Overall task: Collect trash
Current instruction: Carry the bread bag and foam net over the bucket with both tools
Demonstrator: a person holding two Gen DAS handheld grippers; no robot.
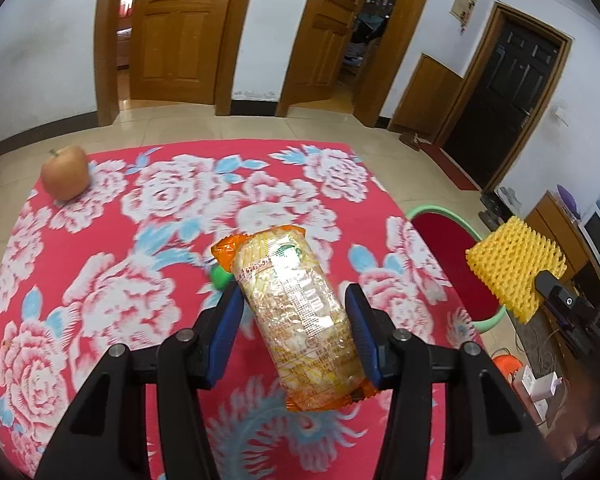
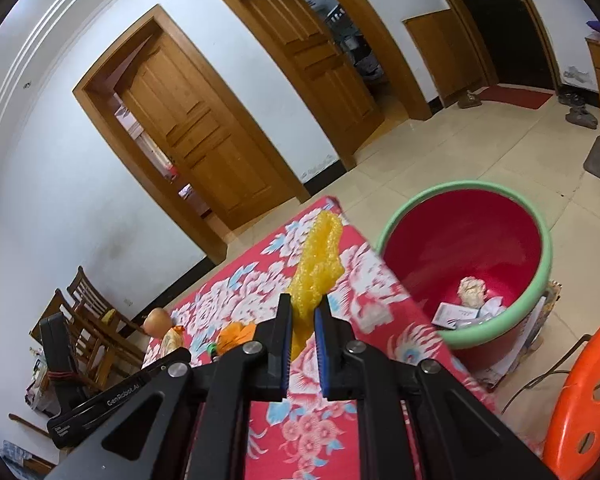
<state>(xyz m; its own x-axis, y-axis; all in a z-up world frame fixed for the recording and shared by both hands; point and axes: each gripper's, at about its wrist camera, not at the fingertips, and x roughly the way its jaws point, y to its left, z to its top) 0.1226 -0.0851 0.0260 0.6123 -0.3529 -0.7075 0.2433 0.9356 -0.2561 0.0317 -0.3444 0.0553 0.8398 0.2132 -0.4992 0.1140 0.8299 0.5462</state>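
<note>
Carry step: wrapper (image 1: 296, 312) clamped in left tool (image 1: 296, 336), foam net (image 2: 316, 264) in right tool (image 2: 303, 320); drop into bin (image 2: 540, 280) needed next.

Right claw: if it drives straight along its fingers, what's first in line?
Apart from the yellow foam net the right claw already grips, probably the red floral tablecloth below; depth is unclear.

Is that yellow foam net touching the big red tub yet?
Apart. The right wrist view shows the yellow foam mesh sleeve held by the right hand-held gripper over the flowered tablecloth, beside the green-rimmed red plastic tub.
</note>
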